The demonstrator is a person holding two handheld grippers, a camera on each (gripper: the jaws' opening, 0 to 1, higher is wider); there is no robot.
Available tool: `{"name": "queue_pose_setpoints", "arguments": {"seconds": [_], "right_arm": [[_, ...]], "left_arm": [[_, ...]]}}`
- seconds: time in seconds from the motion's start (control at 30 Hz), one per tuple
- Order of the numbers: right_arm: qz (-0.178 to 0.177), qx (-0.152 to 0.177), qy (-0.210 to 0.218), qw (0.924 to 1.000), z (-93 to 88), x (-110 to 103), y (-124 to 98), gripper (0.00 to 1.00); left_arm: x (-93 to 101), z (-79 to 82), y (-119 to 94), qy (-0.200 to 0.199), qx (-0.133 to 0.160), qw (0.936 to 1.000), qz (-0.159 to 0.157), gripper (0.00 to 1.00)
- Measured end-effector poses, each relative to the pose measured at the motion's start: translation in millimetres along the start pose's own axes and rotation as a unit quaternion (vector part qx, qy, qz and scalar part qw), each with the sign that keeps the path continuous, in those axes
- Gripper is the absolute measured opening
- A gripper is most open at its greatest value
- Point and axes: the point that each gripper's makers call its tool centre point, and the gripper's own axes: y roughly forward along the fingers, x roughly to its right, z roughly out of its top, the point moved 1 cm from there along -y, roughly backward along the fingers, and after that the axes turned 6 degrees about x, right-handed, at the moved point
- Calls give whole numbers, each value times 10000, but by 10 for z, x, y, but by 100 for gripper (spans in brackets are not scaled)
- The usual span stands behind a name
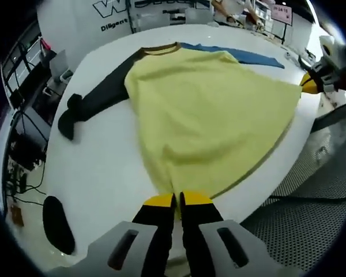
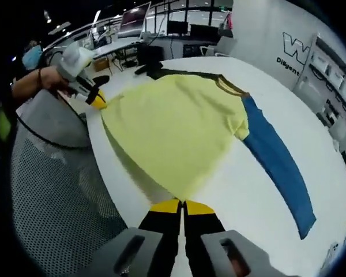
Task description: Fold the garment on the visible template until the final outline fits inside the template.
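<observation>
Yellow shirt (image 1: 207,109) flat on white tabletop (image 1: 98,167).
Left tongs (image 1: 178,200) and right tongs (image 2: 181,203) each clamp its hem corners.

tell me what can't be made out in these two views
- Template: none can be told apart on the white table; the yellow shirt may cover it.
- Hem corners: hidden between the closed jaws of the left gripper and right gripper.
- Dark sleeve: mostly hidden behind the shirt body in the right gripper view.
</observation>
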Motion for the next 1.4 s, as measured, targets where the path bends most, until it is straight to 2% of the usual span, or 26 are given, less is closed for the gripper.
{"name": "queue_pose_setpoints", "arguments": {"seconds": [0.13, 0.23, 0.43, 0.5, 0.53, 0.57, 0.63, 0.7, 0.77, 0.83, 0.9, 1.03, 1.1, 1.4], "right_arm": [[355, -165, -734, 9965, 0, -98, -16, 0], [697, -268, -1264, 9892, -2, -177, -37, 0], [950, -305, -1442, 9845, 20, -217, -102, 0], [1077, -395, -1692, 9789, 5, -223, -112, 0], [1180, -491, -1961, 9722, 0, -238, -131, 0], [1220, -512, -2067, 9694, 1, -242, -137, 0], [1450, -615, -2414, 9576, 24, -275, -172, 0], [1657, -613, -2501, 9520, 41, -323, -163, 0], [1968, -704, -2689, 9402, 2, -398, -145, 0], [2107, -760, -2640, 9382, -37, -447, -83, 0], [2228, -925, -2795, 9293, -127, -472, -22, 0], [2646, -1003, -2673, 9211, -218, -609, 65, 0], [2662, -1145, -2760, 9164, -291, -606, 134, 0], [2916, -1392, -2568, 9108, -361, -654, 209, 0]], "left_arm": [[-7, -25, -32, 185, -69, 9998, 13, 0], [-30, -23, -79, 107, -19, 9999, 51, 0], [-87, -44, -142, 124, 1, 9998, 128, 0], [-94, -39, -156, 190, -12, 9997, 129, 0], [-101, -35, -161, 215, -9, 9997, 144, 0], [-109, -28, -171, 298, -18, 9994, 154, 0], [-126, -30, -182, 422, -65, 9989, 196, 0], [-158, -39, -189, 613, -154, 9976, 291, 0], [-189, -43, -197, 783, -217, 9960, 382, 0], [-190, -53, -189, 815, -248, 9956, 387, 0], [-191, -73, -180, 837, -288, 9954, 368, 0], [-222, -107, -167, 989, -399, 9933, 438, 0], [-227, -119, -166, 935, -421, 9939, 416, 0], [-238, -144, -161, 879, -477, 9941, 422, 0]]}}
